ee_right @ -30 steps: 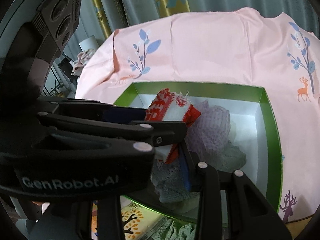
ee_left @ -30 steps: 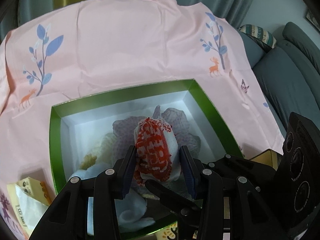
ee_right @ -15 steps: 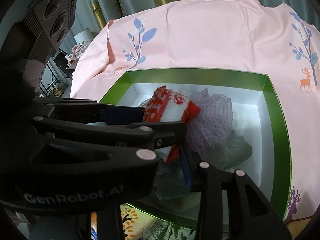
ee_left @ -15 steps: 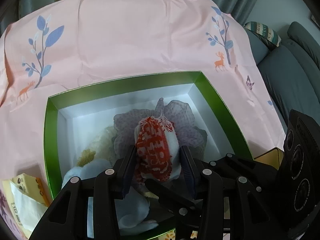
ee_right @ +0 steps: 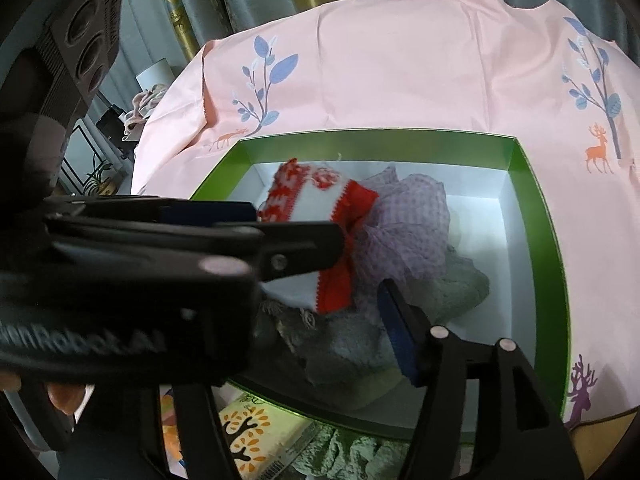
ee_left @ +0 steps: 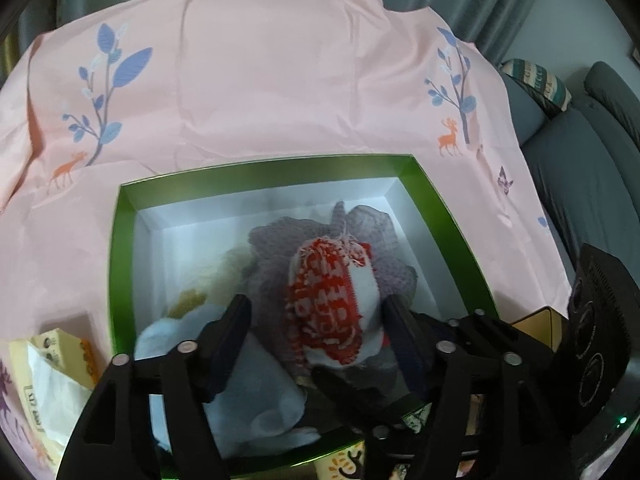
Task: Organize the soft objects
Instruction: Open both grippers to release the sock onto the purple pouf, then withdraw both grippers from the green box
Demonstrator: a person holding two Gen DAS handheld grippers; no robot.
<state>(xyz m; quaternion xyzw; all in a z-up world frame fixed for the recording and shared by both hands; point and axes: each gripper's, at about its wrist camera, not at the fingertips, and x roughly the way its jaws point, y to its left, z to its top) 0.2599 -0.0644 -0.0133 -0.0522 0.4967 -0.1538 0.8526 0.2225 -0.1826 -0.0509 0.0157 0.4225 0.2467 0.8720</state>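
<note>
Red-and-white knit piece between our spread left gripper fingers, over the green box.

Our left gripper (ee_left: 316, 320) stands apart around the red-and-white knit piece (ee_left: 334, 300); whether either finger touches it we cannot tell. The piece sits atop a lilac cloth (ee_left: 372, 236) inside the green box (ee_left: 120, 248). Of our right gripper (ee_right: 320, 292) one blue finger shows near the box's front edge; its state we cannot tell.
</note>
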